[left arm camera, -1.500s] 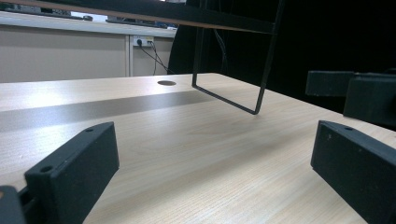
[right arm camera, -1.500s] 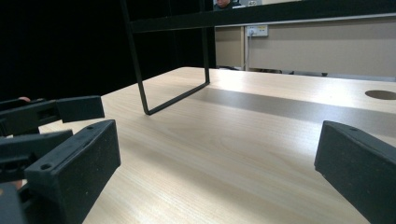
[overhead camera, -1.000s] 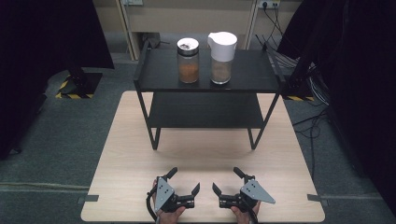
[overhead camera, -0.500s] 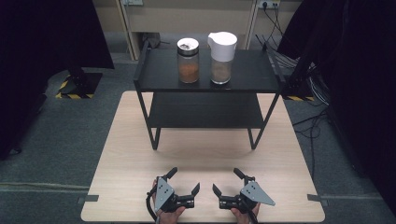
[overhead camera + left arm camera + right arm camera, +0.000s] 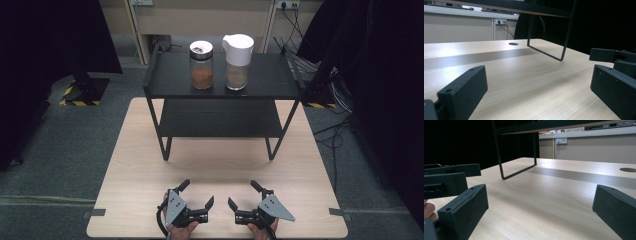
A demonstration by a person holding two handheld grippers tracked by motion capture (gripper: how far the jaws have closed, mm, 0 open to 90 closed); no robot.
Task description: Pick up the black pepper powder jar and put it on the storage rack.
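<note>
Nothing had moved since the earlier frames: both tools rested at the near edge of the surface, just as they had a second before. From above, the left tool and the right tool lay side by side, near each other but apart, each with its jaws spread wide and holding nothing. The two gripper views agreed, with bare wood between the black jaws and the other tool's jaw showing at the side.

Well apart from them, at the far end of the surface, stood a black two-tier shelf. On its top tier were a glass jar with brownish contents and a round lid, and just beside it a white-lidded pitcher, also partly filled. They stood close together, upright, and seemingly not touching.

Judging from this, the work had not begun, and the likely trouble lay in the reach. The two vessels stood so close that a wide-open tool coming for one could nudge the other and tip it off the raised tier. Smooth glass might slip in a shallow grip, and a low approach might catch the shelf's front rail.
</note>
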